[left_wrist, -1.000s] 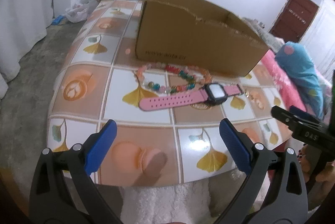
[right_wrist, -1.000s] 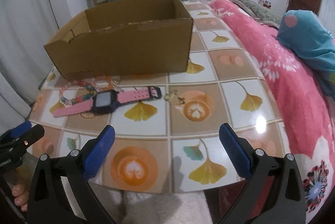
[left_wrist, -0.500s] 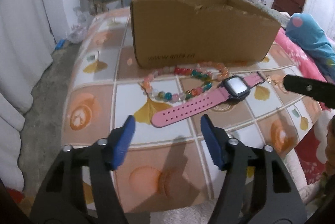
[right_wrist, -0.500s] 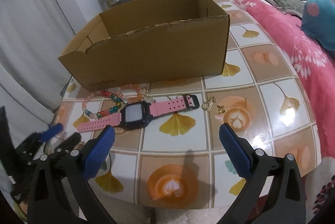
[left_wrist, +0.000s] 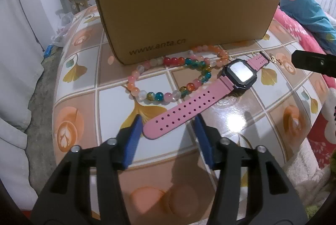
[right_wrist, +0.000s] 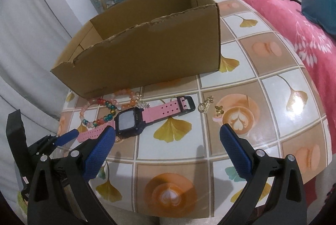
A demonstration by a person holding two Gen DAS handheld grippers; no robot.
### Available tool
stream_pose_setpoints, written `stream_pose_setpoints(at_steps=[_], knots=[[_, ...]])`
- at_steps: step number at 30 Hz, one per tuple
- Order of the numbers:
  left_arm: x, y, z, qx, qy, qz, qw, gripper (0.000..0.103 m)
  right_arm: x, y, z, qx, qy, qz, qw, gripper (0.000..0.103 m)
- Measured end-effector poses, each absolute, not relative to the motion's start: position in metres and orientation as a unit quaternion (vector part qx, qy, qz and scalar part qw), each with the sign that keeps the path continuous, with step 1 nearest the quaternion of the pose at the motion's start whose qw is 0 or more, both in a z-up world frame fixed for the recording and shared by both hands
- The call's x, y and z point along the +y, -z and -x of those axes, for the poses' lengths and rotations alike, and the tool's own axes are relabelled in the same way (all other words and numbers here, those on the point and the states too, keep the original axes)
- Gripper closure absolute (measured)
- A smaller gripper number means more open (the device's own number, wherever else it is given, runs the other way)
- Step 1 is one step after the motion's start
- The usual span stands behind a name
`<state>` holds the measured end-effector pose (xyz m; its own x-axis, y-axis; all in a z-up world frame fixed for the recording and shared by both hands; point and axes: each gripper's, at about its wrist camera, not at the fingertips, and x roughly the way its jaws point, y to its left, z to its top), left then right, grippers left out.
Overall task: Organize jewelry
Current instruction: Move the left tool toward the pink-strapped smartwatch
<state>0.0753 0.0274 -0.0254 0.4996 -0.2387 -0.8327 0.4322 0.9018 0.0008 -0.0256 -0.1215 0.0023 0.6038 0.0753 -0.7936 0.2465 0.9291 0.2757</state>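
Right wrist view: cardboard box (right_wrist: pixel 147 52) looks empty; watch (right_wrist: pixel 134 122), bracelets (left_wrist: pixel 168 78) and charms (right_wrist: pixel 204 106) await; both tongs apart, the left tongs (left_wrist: pixel 167 132) just narrowing around the strap.

Black gripper frames (left_wrist: pixel 168 132), blue ribbed jaws, silver screws
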Motion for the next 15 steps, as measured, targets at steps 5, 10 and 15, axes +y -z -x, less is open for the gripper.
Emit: stream_pose_setpoints(at_steps=[5,10,15], knots=[[0.024,0.022,-0.062,0.459,0.198,-0.127,0.857,0.078,-0.131,0.0,0.029,0.444,0.062,-0.19,0.874,0.006],[0.018,0.021,-0.045,0.456,0.204,-0.151,0.853,0.085,-0.134,0.001,0.032,0.447,0.072,-0.189,0.871,0.006],[0.024,0.016,-0.027,0.463,0.217,-0.15,0.846,0.103,-0.133,0.0,0.033,0.446,0.074,-0.187,0.872,0.006]])
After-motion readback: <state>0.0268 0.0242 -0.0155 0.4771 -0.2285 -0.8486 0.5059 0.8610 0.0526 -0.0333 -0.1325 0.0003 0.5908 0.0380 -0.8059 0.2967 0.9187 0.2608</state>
